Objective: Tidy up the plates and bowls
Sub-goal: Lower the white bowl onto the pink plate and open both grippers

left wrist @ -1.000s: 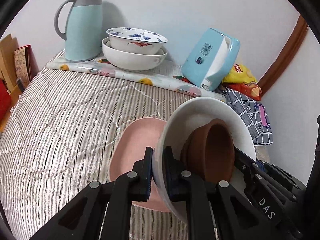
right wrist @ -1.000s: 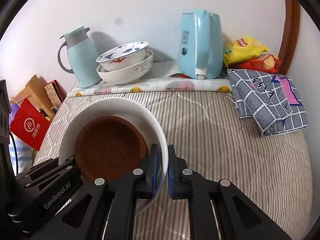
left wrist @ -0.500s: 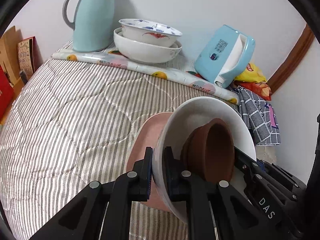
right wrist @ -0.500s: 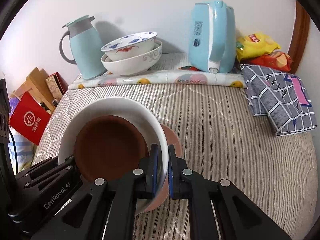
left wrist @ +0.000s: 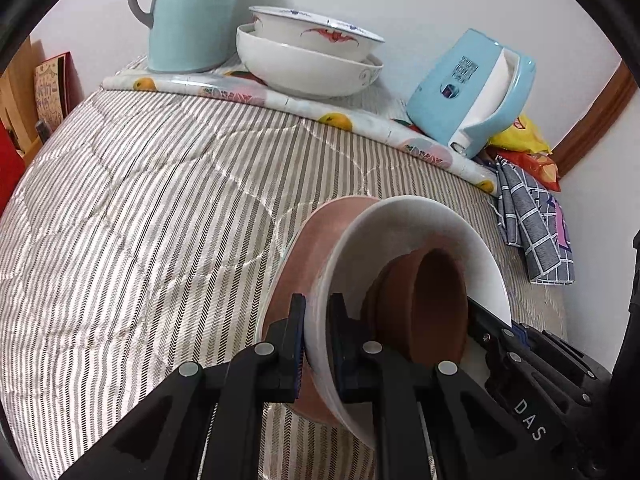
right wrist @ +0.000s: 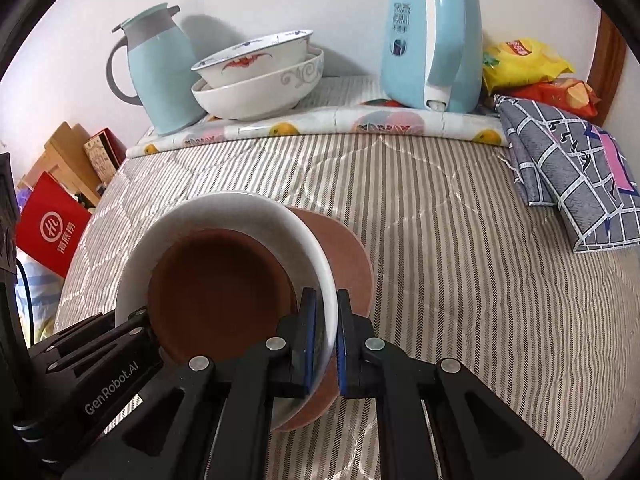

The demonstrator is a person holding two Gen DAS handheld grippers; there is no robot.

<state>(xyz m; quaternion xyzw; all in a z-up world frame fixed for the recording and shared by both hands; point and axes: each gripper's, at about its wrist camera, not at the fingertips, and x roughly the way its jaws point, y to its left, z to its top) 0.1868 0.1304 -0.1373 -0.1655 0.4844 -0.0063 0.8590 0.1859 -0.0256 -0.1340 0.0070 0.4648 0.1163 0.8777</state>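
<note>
Legible writing: "DAS" on the right hand-held gripper (right wrist: 322,344) body as seen from the left wrist view, "GenRobot.AI" on the left hand-held gripper (left wrist: 316,342) body as seen from the right wrist view; Chinese print on the blue kettle (right wrist: 434,36) and red bag (right wrist: 50,226) is too small to read. Each hand-held gripper is pinching an opposite rim of the white bowl (left wrist: 404,236), which holds a brown bowl (right wrist: 218,292) and hangs tilted over the pink plate (left wrist: 316,236) on the striped bed (left wrist: 140,220). Versus 1.0 s ago, the bowl pair has moved forward and more of the plate shows beyond the rim; the stacked bowls (right wrist: 256,76) and jug (right wrist: 156,68) by the wall appear closer.
</note>
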